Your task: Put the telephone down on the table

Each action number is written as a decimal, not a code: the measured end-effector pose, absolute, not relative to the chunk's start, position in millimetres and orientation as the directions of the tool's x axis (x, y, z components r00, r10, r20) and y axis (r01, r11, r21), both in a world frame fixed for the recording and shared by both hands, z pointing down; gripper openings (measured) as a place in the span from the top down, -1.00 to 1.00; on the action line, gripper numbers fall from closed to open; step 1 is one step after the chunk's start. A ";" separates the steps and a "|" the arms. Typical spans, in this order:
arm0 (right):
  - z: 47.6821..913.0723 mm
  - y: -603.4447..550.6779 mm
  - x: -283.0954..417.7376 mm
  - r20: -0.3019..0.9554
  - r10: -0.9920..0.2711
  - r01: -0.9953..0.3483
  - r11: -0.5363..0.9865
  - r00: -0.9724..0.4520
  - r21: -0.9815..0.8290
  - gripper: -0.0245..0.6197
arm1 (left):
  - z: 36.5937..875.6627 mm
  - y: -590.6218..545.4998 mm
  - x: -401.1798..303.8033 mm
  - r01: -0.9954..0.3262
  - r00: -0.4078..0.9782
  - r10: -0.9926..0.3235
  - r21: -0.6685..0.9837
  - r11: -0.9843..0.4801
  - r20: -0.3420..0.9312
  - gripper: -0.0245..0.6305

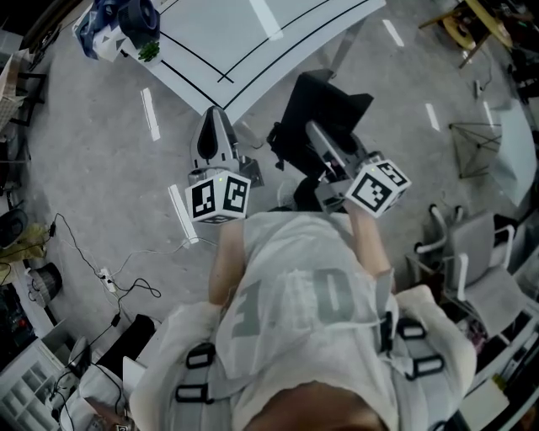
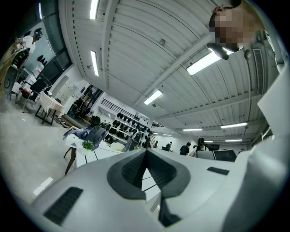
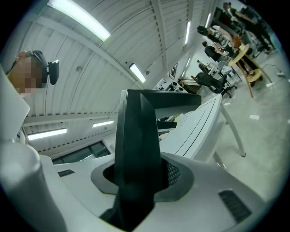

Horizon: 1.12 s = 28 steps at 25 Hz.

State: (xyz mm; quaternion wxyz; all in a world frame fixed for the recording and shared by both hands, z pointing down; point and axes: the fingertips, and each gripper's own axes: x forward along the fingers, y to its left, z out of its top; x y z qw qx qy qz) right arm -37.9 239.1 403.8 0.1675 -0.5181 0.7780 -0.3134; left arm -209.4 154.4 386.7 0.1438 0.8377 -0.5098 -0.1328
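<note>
the grey floor (image 1: 101, 168) fills most of the head view. a white table (image 1: 253, 42) with black lines takes up the top centre of the frame. the person's pale shirt (image 1: 295, 295) fills the lower middle.

the telephone (image 1: 324, 118), flat and black, sits just above frame centre. it is below the table's near edge in the frame, off the tabletop and up in the air. the right gripper (image 1: 324, 151) has it: in the right gripper view both jaws are pressed against the dark slab (image 3: 136, 140), which stands up out of them.

the left gripper (image 1: 217, 126), left of centre, has its jaws closed tip to tip with nothing between them (image 2: 146, 156).

a dark fan (image 1: 139, 17) and a small green plant (image 1: 150, 52) sit on the table at the upper left corner.
</note>
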 end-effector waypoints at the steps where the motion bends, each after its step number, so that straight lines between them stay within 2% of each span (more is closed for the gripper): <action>1: 405.1 236.5 -36.9 0.064 -0.914 -0.699 0.260 -0.401 -0.666 0.45 | 386.8 151.6 -211.1 -0.817 0.443 -0.893 0.377 -0.437 -0.078 0.91; 16: 406.5 202.5 -17.9 0.045 -0.919 -0.670 0.251 -0.392 -0.698 0.45 | 382.2 116.2 -218.4 -0.827 0.394 -0.915 0.399 -0.395 -0.089 0.91; 22: 405.8 163.2 -3.1 0.025 -0.907 -0.648 0.281 -0.421 -0.708 0.45 | 372.7 84.6 -202.5 -0.842 0.399 -0.913 0.358 -0.403 -0.089 0.91; 28: 401.8 109.3 22.6 -0.005 -0.886 -0.600 0.319 -0.464 -0.733 0.45 | 368.1 33.5 -179.8 -0.857 0.339 -0.935 0.375 -0.353 -0.105 0.91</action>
